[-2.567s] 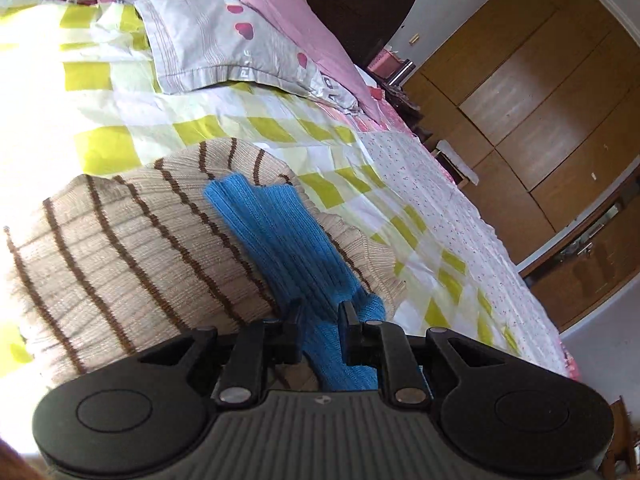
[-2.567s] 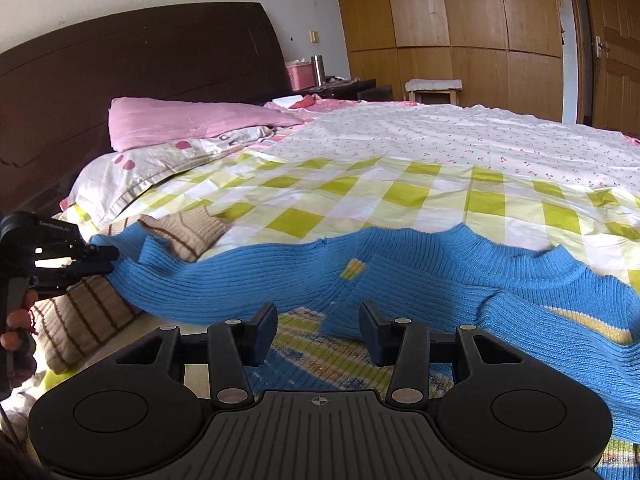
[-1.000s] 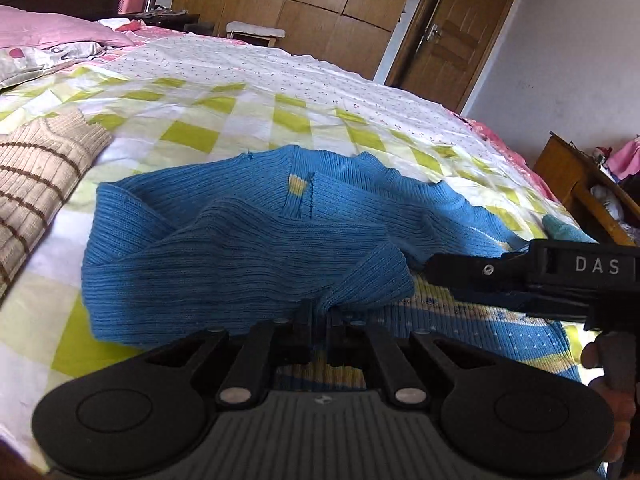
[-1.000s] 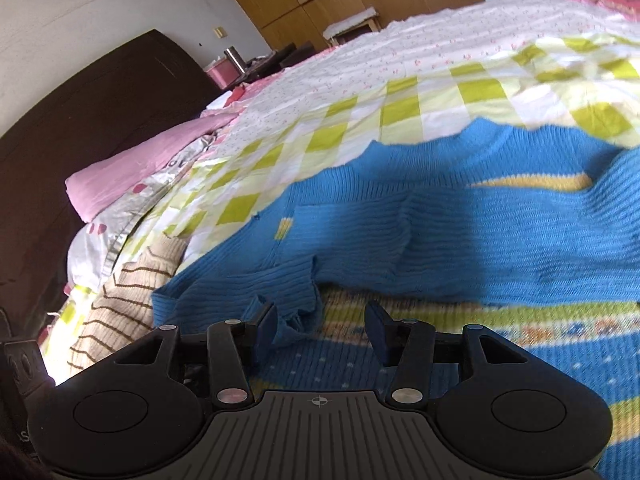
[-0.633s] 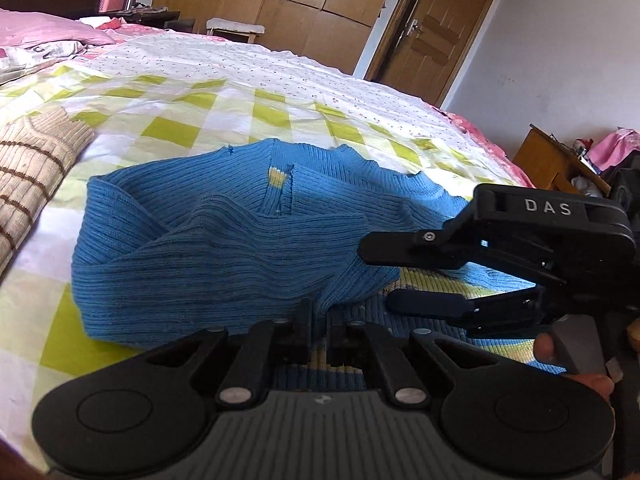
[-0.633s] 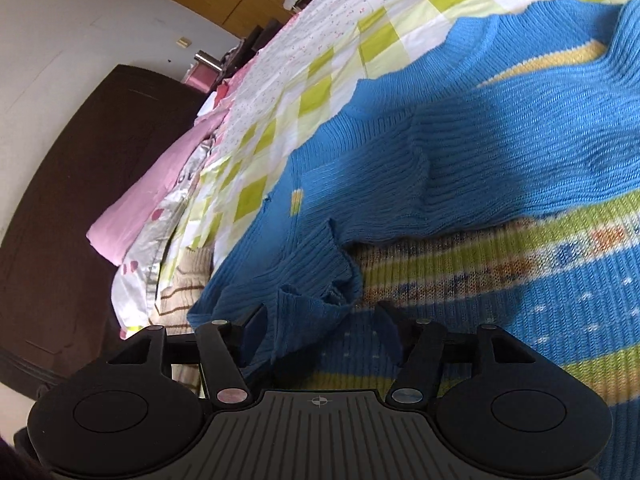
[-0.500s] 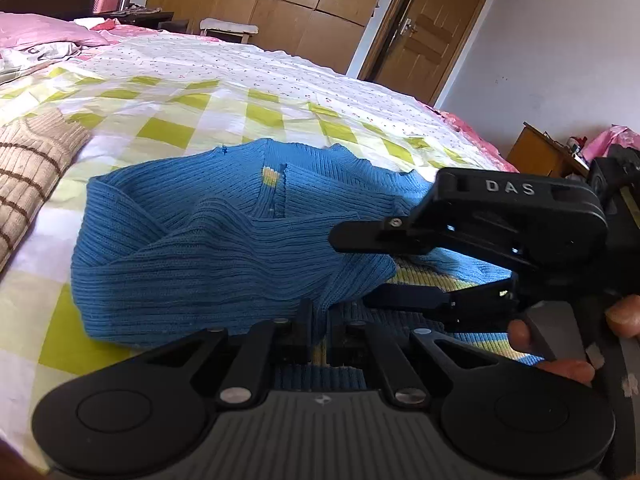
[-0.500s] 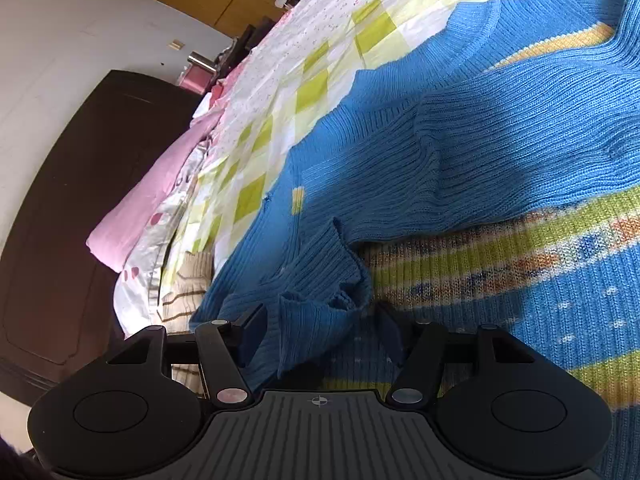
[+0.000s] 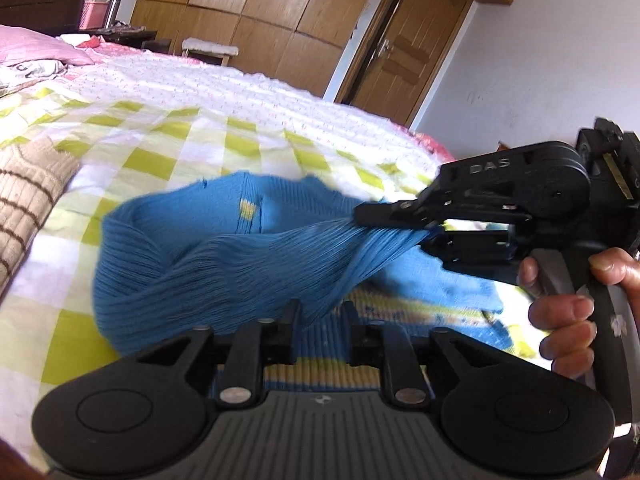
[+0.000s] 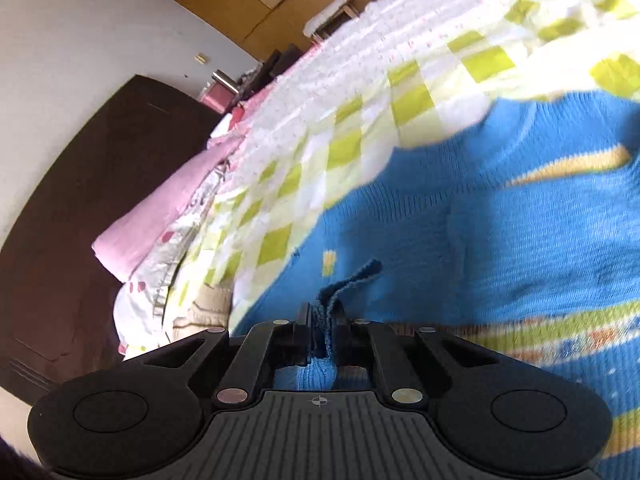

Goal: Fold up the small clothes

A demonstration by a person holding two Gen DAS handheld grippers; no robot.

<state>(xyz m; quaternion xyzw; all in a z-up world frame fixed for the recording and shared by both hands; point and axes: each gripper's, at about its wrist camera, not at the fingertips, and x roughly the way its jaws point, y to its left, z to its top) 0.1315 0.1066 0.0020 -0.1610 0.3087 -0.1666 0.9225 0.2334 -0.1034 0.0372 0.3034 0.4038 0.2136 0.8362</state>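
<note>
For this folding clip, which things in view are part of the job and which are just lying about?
In the job:
- blue sweater, sleeve pinched in the right gripper
- left gripper, jaws just opened, parted beside the sleeve

Lying about:
- striped beige sweater
- pink pillow
- checked bedspread
- wardrobe

Home bedroom, lived-in.

Wide bed (image 9: 224, 128) under a yellow-green checked and floral-print quilt; pink pillow (image 10: 160, 216) and patterned pillow (image 10: 168, 272) against a dark wooden headboard (image 10: 80, 208). Wall of wooden wardrobe doors (image 9: 256, 12), panelled room door (image 9: 404, 60) beside it. Small padded stool (image 9: 210, 50) and cluttered bedside stand with pink box (image 9: 94, 12). Knitwear spread on the quilt: blue sweater (image 9: 208, 256), beige striped sweater (image 9: 24, 196).
</note>
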